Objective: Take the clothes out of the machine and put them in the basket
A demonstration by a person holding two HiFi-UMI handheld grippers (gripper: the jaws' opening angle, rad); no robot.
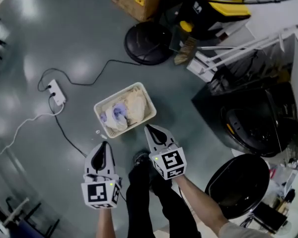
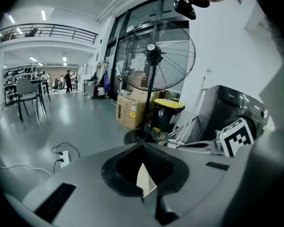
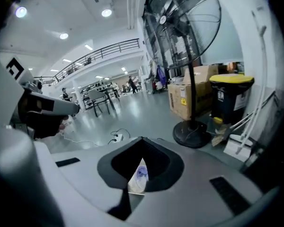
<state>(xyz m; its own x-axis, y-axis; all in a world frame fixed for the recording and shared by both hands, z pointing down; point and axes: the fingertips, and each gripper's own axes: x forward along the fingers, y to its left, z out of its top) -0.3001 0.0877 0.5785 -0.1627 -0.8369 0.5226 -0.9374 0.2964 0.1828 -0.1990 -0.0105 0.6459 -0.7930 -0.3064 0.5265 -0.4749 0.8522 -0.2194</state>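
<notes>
Clothes (image 1: 123,110) lie in basket (image 1: 134,125) on floor | left tool (image 1: 105,145), right tool (image 1: 149,129): jaws together, empty, above basket | machine (image 1: 253,118) open, drum dark, leftovers unclear | judged: unloading near done

We look down on a glossy grey floor (image 1: 79,33). A white rectangular plastic basket (image 1: 134,125) sits on it, with a white power strip (image 1: 56,92) nearby to its left, black and white cables trailing. Further off stand a round black fan base (image 1: 148,43), a brown cardboard box (image 1: 134,1) and a dark front-loading washing machine (image 1: 248,113).
</notes>
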